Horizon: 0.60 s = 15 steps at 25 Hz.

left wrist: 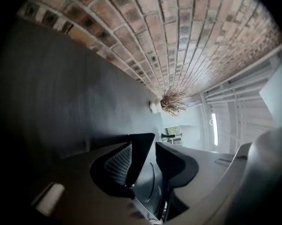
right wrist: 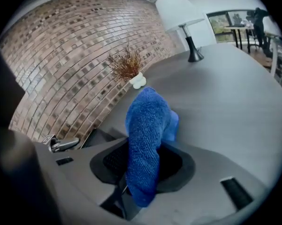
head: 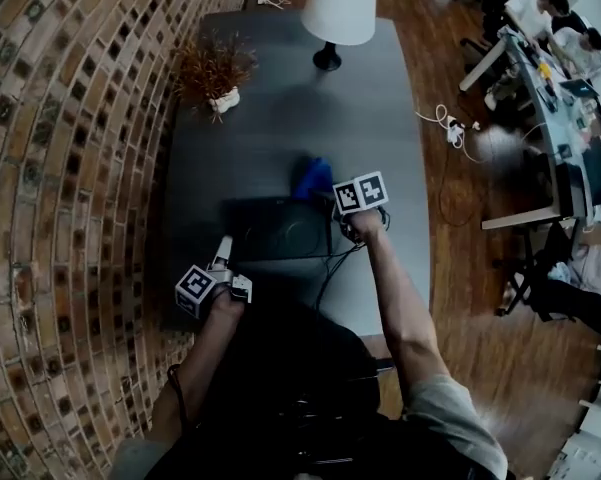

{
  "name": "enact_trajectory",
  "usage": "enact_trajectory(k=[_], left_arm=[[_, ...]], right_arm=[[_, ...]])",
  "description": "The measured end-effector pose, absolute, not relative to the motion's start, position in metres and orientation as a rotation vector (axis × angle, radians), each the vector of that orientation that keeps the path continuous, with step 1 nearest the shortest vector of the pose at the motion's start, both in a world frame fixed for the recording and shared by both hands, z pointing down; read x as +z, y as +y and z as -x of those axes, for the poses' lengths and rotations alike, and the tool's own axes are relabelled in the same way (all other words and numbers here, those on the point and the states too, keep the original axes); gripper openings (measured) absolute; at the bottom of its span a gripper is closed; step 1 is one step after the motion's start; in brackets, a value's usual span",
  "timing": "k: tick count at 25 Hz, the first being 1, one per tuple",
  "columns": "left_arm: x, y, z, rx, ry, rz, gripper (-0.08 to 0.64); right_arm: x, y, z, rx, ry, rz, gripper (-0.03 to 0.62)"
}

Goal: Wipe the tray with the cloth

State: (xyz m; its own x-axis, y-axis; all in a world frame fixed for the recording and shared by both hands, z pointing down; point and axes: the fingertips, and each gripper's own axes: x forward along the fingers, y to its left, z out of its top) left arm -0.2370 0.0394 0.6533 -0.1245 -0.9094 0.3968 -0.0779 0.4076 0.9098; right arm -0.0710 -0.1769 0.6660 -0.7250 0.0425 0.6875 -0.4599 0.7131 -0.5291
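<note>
The left hand-held gripper (left wrist: 155, 142) is hanging released, its jaws standing apart with nothing between them. The dark rectangular shallow tray (head: 270, 233) is lying just ahead of it and slightly to its right. The right hand-held gripper (right wrist: 144, 149) is grasping the blue fluffy microfibre cloth (right wrist: 148, 121), which is bunching up tall from between its pads and flopping forward beyond them. In the head view this cloth is sitting just beyond the tray's far right corner, so the tray is lying to the left of the right hand-held gripper and a little nearer to the person. The cloth seems to be in hand but the wiping not yet begun. The next move is probably calling for swinging the cloth leftward and pressing it down onto the tray's floor, while the left hand-held gripper is likely getting ready to steady the tray's near left edge. Further ahead, the dark grey bench (head: 280, 118) is carrying a dried brown plant in a small white pot (head: 212, 68) and a white-shaded lamp on a black base (head: 338, 8).
</note>
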Motion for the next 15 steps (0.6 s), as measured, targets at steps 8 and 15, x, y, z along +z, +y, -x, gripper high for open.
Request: enact_trajectory(k=[8, 15], left_arm=[[0.638, -0.064, 0.292, -0.823, -1.594, -1.052, 0.160], [0.581, -0.187, 0.216, -0.522, -1.304, -1.725, 0.153]], right_arm=[[0.666, -0.106, 0.013, 1.328, -2.170, -0.469, 0.143], [0.669, -0.031, 0.020, 1.760, -2.145, -0.675, 0.143]])
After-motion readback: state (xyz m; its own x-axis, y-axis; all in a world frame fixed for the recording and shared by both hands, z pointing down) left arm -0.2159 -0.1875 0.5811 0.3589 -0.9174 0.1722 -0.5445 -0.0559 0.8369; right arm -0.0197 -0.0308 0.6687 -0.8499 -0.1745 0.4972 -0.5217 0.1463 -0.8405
